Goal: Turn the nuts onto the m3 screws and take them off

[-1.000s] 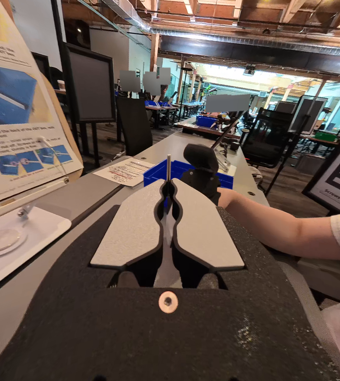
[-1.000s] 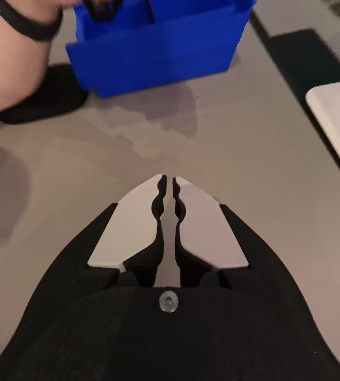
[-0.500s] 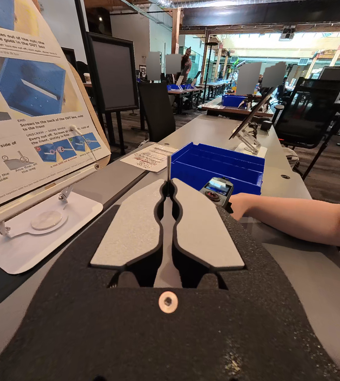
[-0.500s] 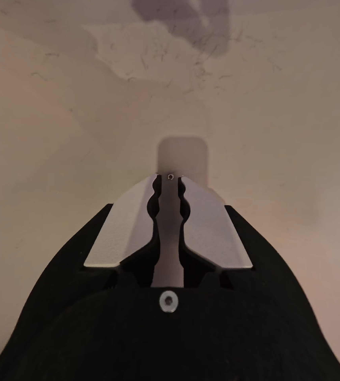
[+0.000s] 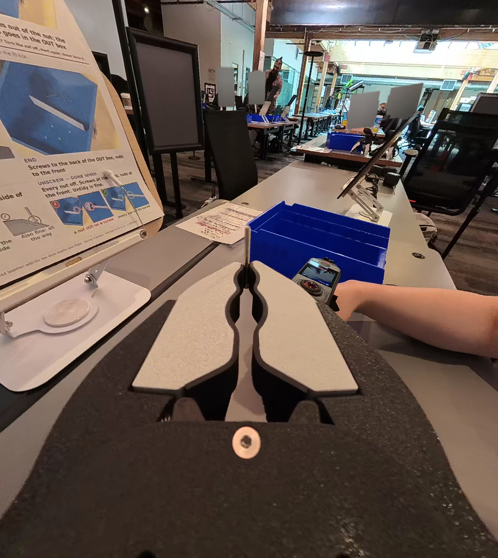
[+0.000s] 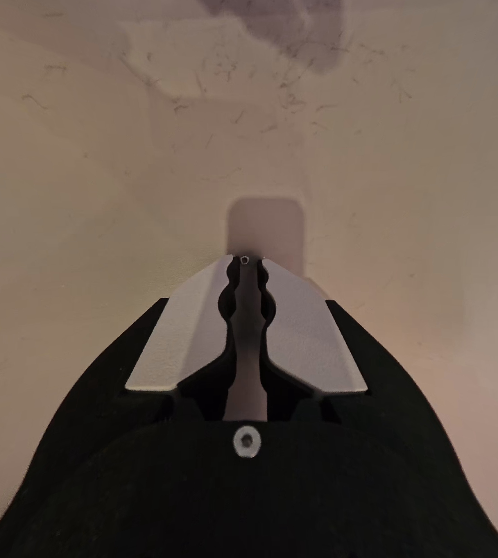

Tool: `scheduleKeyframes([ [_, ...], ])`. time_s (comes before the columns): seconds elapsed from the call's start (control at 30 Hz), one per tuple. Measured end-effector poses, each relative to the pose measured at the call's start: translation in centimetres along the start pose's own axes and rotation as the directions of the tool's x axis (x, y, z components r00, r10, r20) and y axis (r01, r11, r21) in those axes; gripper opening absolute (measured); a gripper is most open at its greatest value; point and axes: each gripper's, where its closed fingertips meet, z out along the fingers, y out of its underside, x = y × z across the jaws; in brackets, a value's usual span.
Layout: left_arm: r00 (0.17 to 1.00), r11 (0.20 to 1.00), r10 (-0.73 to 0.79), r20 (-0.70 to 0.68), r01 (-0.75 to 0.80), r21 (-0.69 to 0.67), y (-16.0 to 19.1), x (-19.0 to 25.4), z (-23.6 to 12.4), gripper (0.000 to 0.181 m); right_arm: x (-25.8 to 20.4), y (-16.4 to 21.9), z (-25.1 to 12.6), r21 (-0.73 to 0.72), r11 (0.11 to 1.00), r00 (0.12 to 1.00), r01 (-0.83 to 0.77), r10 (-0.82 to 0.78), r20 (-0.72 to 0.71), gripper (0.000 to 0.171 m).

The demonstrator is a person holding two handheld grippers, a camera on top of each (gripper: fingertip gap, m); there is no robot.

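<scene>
Grey desk in an open workshop: nut pickup in hand, screw ready.
Left gripper (image 5: 246,265) is clamped on an upright screw (image 5: 247,246) at frame centre; right gripper (image 6: 245,260), jaws slightly apart, brackets a tiny nut (image 6: 244,260) on the desk (image 6: 90,181); next, I judge, close gently, then lift toward the screw.

Instruction sheet (image 5: 45,145), blue bin (image 5: 326,244).

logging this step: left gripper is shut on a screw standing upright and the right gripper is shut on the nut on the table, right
Not quite. In the right wrist view the right gripper is open, the nut lying loose between its tips on the table. The left gripper does clamp the upright screw.
</scene>
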Motion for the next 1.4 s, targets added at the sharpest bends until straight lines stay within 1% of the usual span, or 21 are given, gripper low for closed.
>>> scheduleKeyframes([
  [0.23, 1.0, 1.0, -0.01, -0.026, 0.01, -0.026, 0.6, 0.6, 0.6, 0.002, 0.0, -0.1, 0.1, 0.006, 1.0, 1.0, 0.031, -0.031, -0.002, 0.011],
  [0.37, 1.0, 0.999, 0.009, -0.03, -0.01, -0.043, 0.8, 1.0, 0.8, 0.002, 0.0, -0.1, 0.1, 0.014, 0.999, 0.999, 0.035, -0.035, 0.003, 0.01],
  [0.47, 1.0, 0.999, 0.004, -0.031, -0.006, -0.044, 0.9, 1.0, 0.9, 0.002, 0.1, 0.0, 0.1, 0.011, 0.999, 0.999, 0.05, -0.049, -0.008, 0.006],
  [0.67, 1.0, 0.997, -0.019, -0.003, 0.019, -0.071, 1.5, 0.6, 1.1, 0.002, -0.2, 0.0, 0.1, 0.008, 0.997, 0.998, 0.07, -0.07, 0.001, 0.005],
  [0.77, 1.0, 0.994, -0.025, 0.005, 0.026, -0.106, 2.2, 0.8, 1.6, 0.002, -0.1, 0.3, -0.3, 0.008, 0.997, 0.997, 0.074, -0.074, 0.001, 0.005],
  [0.87, 1.0, 0.987, -0.025, 0.002, 0.026, -0.159, 3.6, 1.1, 2.5, 0.002, -0.3, -0.4, -2.3, 0.069, 0.995, 0.997, 0.075, -0.076, 0.009, 0.005],
  [1.0, 0.998, 0.973, -0.042, -0.035, 0.033, -0.231, 6.0, 2.4, 4.1, 0.002, -0.5, -2.1, -6.9, 0.194, 0.975, 0.994, 0.108, -0.108, -0.012, 0.005],
  [1.07, 0.997, 0.966, -0.028, -0.074, 0.008, -0.26, 7.0, 3.6, 4.9, 0.002, -0.8, -3.1, -9.5, 0.257, 0.959, 0.993, 0.121, -0.117, -0.029, 0.005],
  [1.17, 0.992, 0.949, 0.015, -0.124, -0.053, -0.312, 8.5, 4.9, 5.9, 0.002, -1.4, -4.8, -13.1, 0.314, 0.937, 0.987, 0.156, -0.134, -0.09, 0.005],
  [1.23, 0.988, 0.945, 0.037, -0.153, -0.085, -0.317, 9.0, 5.6, 6.2, 0.002, -1.8, -5.6, -14.9, 0.338, 0.923, 0.98, 0.185, -0.148, -0.133, 0.005],
  [1.3, 0.977, 0.947, 0.049, -0.206, -0.111, -0.301, 9.0, 6.6, 6.4, 0.002, -2.1, -5.8, -16.1, 0.33, 0.919, 0.971, 0.217, -0.168, -0.17, 0.005],
  [1.4, 0.968, 0.93, 0.094, -0.233, -0.169, -0.326, 9.7, 7.2, 6.5, 0.002, -2.8, -6.3, -17.8, 0.359, 0.895, 0.958, 0.265, -0.201, -0.206, 0.005],
])
